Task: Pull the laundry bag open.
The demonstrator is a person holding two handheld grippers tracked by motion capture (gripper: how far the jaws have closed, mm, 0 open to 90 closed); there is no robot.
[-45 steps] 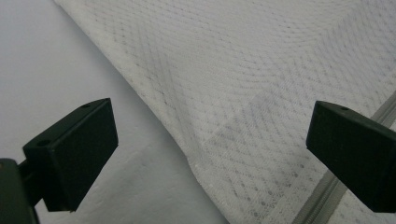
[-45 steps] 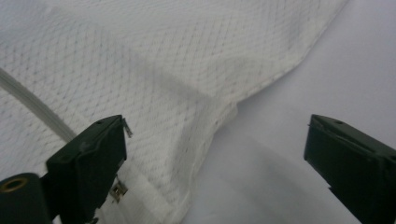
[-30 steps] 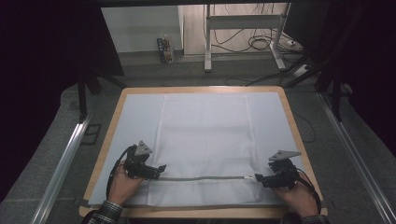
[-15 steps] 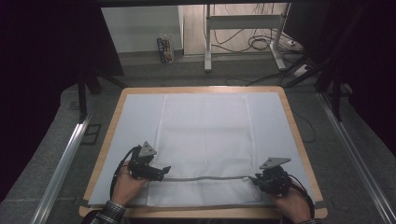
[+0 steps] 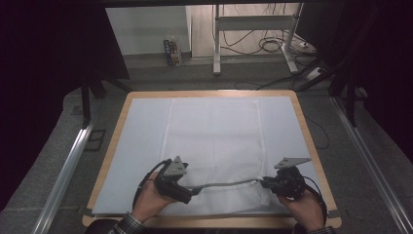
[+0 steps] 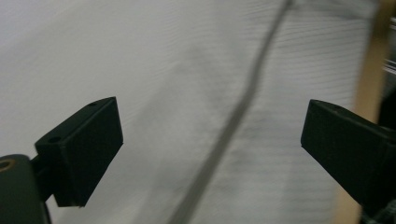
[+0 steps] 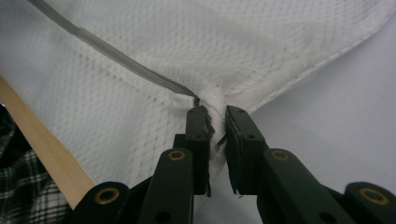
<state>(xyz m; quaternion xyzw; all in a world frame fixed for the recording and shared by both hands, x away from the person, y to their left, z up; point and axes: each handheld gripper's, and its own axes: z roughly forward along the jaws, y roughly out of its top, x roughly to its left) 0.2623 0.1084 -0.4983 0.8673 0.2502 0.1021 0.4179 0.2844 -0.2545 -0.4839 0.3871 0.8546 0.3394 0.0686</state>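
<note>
Now my right gripper pinches the mesh bag corner; my left gripper gapes wide over it, holding nothing.

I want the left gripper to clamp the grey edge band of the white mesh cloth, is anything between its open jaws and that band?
Nothing visible: the left gripper has its jaws spread over the grey band on bare mesh cloth.

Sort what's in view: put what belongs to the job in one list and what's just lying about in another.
In the job, as far as can be judged:
white mesh cloth with its grey band
right gripper, shut on the cloth's corner
left gripper, open over the band
light sheet covering the table

Lying about:
cables on the floor
metal stand
small carton
</note>
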